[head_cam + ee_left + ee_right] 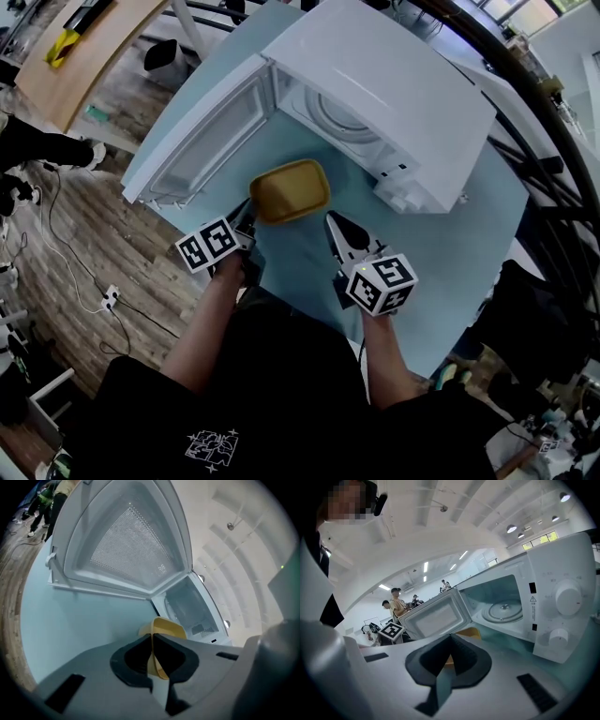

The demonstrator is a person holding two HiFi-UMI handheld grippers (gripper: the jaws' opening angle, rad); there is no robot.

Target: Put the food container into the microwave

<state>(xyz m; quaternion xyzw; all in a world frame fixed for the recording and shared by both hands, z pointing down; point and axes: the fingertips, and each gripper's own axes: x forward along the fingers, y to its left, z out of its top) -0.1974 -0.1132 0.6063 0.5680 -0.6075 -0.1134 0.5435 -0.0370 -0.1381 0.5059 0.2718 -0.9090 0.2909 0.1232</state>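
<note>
Yellow and shallow, the food container [289,190] was just in front of the microwave [394,103], outside its cavity and above the pale blue surface [300,258]; whether it touched the surface could not be told. The left gripper [247,214] had its jaws closed on the container's near-left rim, and in the left gripper view the thin yellow edge [164,627] ran between the pressed jaws of that gripper [152,638]. The right gripper [334,225] was just beside the container's right end, apart from it, its jaws brought together with nothing between them [451,640]. The microwave door [206,141] was swung wide to the left, and the glass turntable [502,611] lay bare inside. Two white dials [568,597] sat on the front panel
</note>
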